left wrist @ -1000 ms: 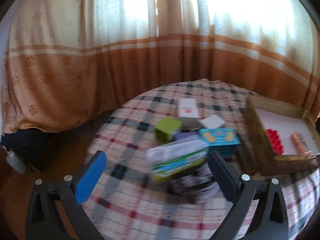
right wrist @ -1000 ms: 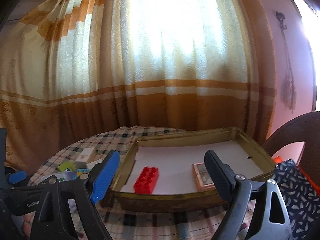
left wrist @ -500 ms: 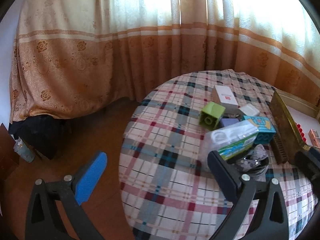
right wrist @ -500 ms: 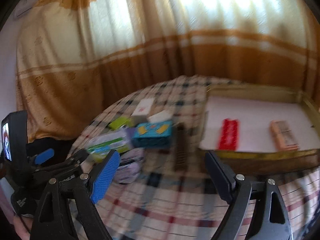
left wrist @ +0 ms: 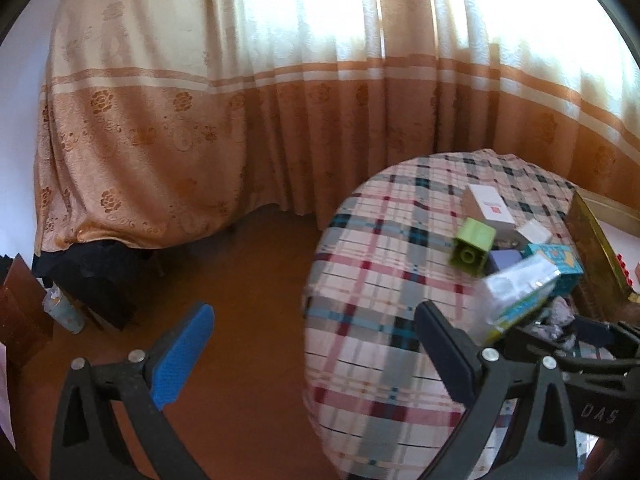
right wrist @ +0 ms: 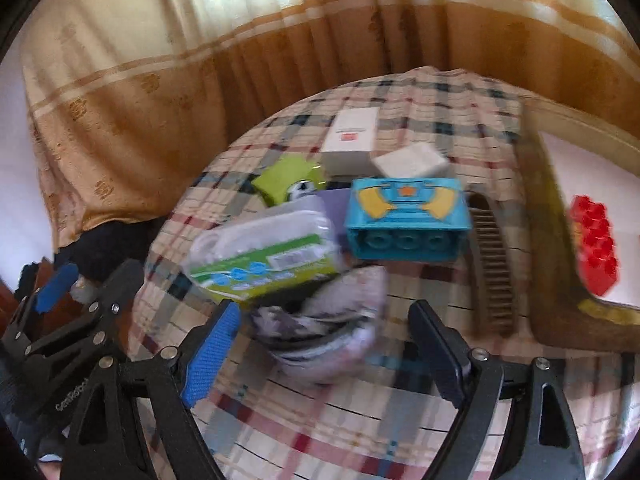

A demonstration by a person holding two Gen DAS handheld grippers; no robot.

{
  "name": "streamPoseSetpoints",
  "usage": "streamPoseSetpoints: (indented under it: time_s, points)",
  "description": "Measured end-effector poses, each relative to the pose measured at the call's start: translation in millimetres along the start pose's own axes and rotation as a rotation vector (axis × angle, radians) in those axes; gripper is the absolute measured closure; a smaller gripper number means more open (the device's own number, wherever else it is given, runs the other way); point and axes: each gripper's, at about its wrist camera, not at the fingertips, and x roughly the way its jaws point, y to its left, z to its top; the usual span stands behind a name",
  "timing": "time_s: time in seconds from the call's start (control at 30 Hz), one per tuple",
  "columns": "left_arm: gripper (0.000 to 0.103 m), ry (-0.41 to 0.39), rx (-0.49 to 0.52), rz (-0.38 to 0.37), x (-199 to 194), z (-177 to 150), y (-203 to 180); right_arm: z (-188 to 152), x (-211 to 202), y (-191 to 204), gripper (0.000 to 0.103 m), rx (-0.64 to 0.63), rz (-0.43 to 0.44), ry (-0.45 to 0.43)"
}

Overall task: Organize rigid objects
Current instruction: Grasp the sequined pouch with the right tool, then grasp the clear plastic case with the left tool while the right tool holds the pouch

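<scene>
You were between picks: your right gripper (right wrist: 320, 344) hung spread and empty over the clutter mid-table, your left gripper (left wrist: 316, 344) gaped empty off the table's edge. The blue block (right wrist: 406, 220) lay beside the tray (right wrist: 536, 216); I judge a square, level grip was needed next.

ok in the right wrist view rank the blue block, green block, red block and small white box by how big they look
1. blue block, clearly largest
2. red block
3. small white box and green block look alike, and the green one is partly hidden, so no ranking between them
</scene>
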Motion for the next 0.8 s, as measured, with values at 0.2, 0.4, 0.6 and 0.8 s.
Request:
streamPoseSetpoints:
  time_s: [0.2, 0.4, 0.6, 0.8]
  points:
    - [0.001, -0.001, -0.015, -0.03, 0, 2, 3, -3, 1, 10, 0.029, -0.073, -0.004, 0.006]
    - [0.001, -0.04, 0.056, -0.197, -15, 5, -18, -13, -25, -7, 0.029, -0.055, 0.039, -0.054]
    - [0.001, -0.091, 0.232, -0.248, -25, 18, -64, -29, -66, -26, 0.029, -0.056, -0.006, -0.189]
    - [0.001, -0.042, 0.36, -0.287, -10, 23, -103, -37, -92, -43, 0.029, -0.073, -0.107, -0.289]
